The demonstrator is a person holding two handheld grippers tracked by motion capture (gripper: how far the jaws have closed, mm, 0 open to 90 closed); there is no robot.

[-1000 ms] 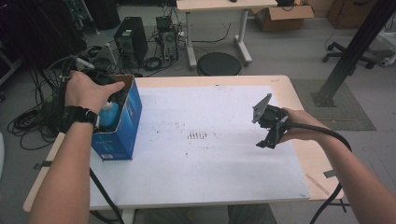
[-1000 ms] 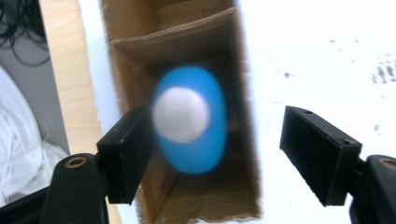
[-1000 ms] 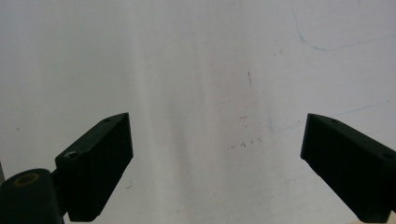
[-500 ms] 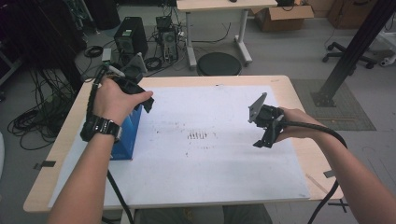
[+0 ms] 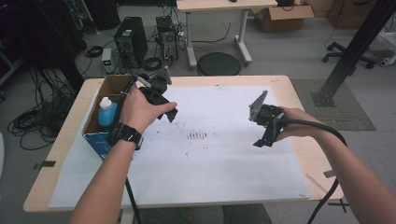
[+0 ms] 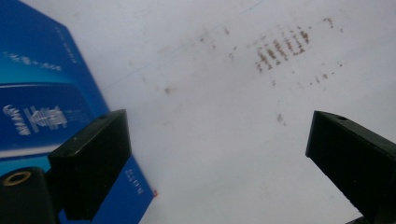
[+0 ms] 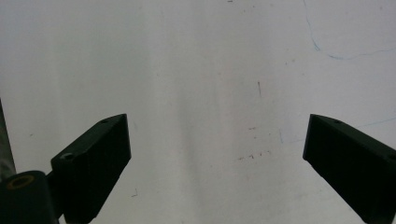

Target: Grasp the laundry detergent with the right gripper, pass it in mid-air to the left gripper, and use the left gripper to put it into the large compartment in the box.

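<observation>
Blue box (image 5: 95,135) beside left gripper (image 5: 170,112): light, stiff cardboard; grip wall. Left jaws just opened wide, empty; right gripper (image 5: 261,135) wide, empty.

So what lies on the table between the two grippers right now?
In the high view, only white paper with small brown marks separates the left gripper from the right gripper.

A white paper sheet (image 5: 219,172) covers most of the wooden table (image 5: 322,179), with a patch of small brownish marks (image 5: 197,136) near its middle. Beyond the table, on the grey floor, stand a computer tower (image 5: 129,39), a round black stool (image 5: 218,63) and what may be a cardboard carton (image 5: 283,11).
</observation>
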